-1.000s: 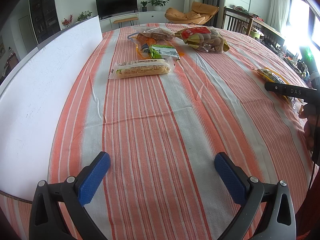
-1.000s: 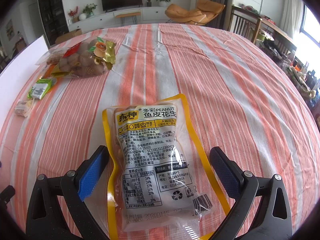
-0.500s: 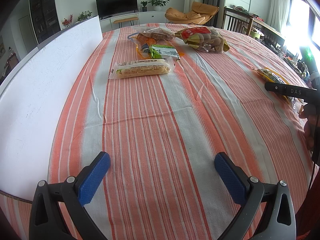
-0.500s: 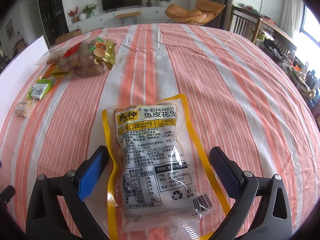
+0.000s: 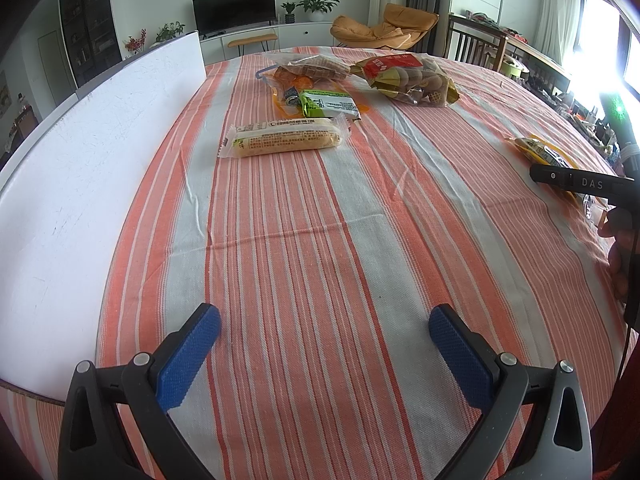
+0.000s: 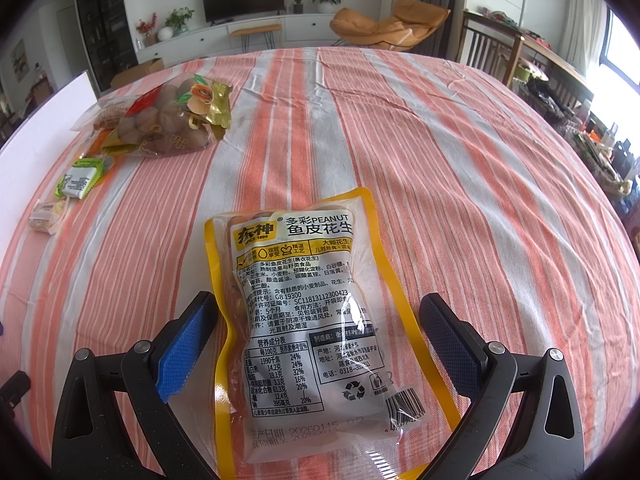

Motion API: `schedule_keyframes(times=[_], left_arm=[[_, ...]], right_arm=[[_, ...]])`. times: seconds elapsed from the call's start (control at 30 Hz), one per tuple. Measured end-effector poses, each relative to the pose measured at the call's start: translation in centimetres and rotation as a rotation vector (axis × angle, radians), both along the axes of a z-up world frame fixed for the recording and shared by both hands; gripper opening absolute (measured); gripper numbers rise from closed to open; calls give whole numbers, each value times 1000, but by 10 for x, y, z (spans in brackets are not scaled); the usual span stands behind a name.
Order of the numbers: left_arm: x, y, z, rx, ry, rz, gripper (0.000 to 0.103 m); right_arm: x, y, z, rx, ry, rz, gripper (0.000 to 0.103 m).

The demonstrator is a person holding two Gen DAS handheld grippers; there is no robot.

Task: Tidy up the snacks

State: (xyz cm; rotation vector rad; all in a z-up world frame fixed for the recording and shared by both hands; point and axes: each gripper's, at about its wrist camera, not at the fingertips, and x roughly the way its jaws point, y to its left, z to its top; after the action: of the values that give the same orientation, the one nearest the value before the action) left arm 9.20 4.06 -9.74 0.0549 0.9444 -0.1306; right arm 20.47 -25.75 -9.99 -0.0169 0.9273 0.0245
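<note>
A yellow-edged peanut pouch [image 6: 316, 320] lies flat on the striped tablecloth between the open fingers of my right gripper [image 6: 320, 340], which do not touch it. The pouch also shows at the right in the left wrist view [image 5: 540, 150]. My left gripper [image 5: 324, 344] is open and empty over bare cloth. Far ahead of it lie a long bread-roll packet [image 5: 284, 140], a green snack packet [image 5: 328, 105], an orange-trimmed clear bag [image 5: 308, 70] and a bag of brown round sweets [image 5: 412, 80]. These lie at the far left in the right wrist view: sweets bag [image 6: 168, 124], green packet [image 6: 80, 178].
A white board [image 5: 80, 184] lies along the table's left side. The right hand-held gripper's black body [image 5: 580, 184] and a hand show at the right edge. Wooden chairs [image 6: 492, 52] stand beyond the table's far right edge.
</note>
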Motion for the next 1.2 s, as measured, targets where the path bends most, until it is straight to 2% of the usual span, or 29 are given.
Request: schedule_keyframes(times=[0.8,0.87,0.9,0.93,1.03,1.1,1.2], left_arm=[[1,0,0,2,3,-5,103],[10,1,3,-7,61,-52,103],[17,6,7,-40,87,-70,103],[26,15,17,-95,85,-66,103],[58,41,47,-183,47,-14,103],[83,48,56,-213,53,-14,103],[130,50,51,-223,82,8,103]], right_arm=[[0,0,0,1,-1,-1,101],[0,-1,0,0,-1,-1,101],[0,0,0,0,-1,-1,101],[0,0,0,1,-1,-1,101],[0,0,0,1,-1,-1,101],[0,0,0,1,-1,-1,101],[0,0,0,1,-1,-1,101]])
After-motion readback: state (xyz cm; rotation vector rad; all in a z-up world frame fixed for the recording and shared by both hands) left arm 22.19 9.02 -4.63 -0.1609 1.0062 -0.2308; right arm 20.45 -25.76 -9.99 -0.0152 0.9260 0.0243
